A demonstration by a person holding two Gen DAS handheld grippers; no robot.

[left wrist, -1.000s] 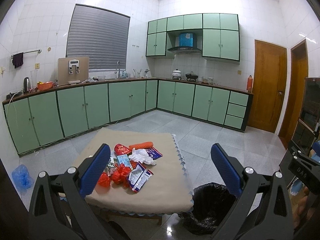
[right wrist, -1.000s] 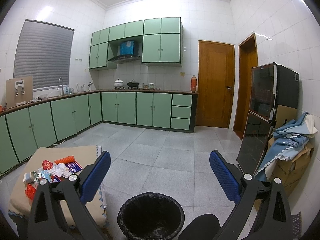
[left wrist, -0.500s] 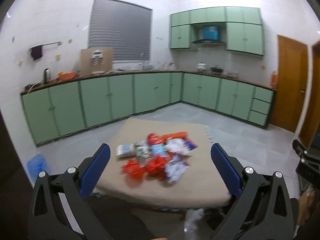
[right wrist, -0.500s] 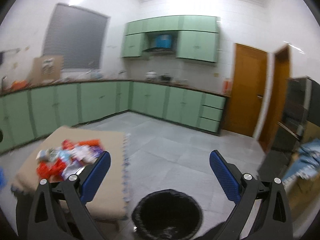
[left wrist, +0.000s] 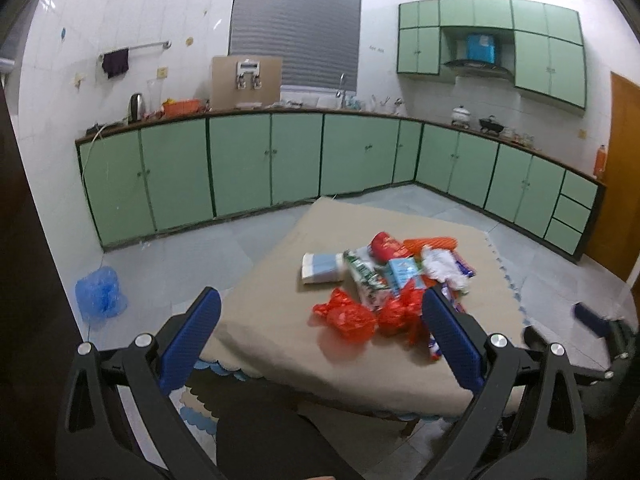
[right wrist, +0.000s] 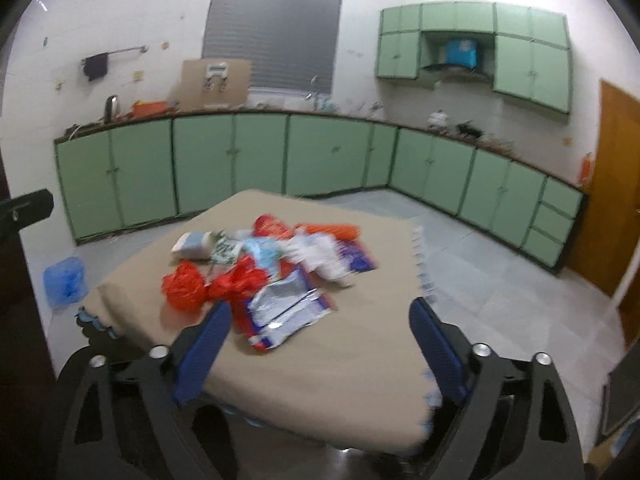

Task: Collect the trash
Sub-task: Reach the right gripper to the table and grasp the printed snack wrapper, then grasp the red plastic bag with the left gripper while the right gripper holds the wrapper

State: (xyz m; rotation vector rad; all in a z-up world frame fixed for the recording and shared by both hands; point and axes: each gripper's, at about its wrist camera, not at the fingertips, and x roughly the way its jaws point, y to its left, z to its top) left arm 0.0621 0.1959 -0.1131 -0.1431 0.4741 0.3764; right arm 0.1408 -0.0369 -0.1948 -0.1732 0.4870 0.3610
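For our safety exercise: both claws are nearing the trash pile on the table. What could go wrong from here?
1. The wrappers overlap, so the closing right claw, empty now, may lift several or drag some off.
2. The red bags look flimsy and might tear.
3. No bin shows now; carrying blind may spill.

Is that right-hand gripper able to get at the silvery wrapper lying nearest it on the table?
Probably yes. The right gripper holds nothing, its jaws closing, and the silvery wrapper lies at the near edge of the trash pile with only bare tablecloth before it. It has not touched it.
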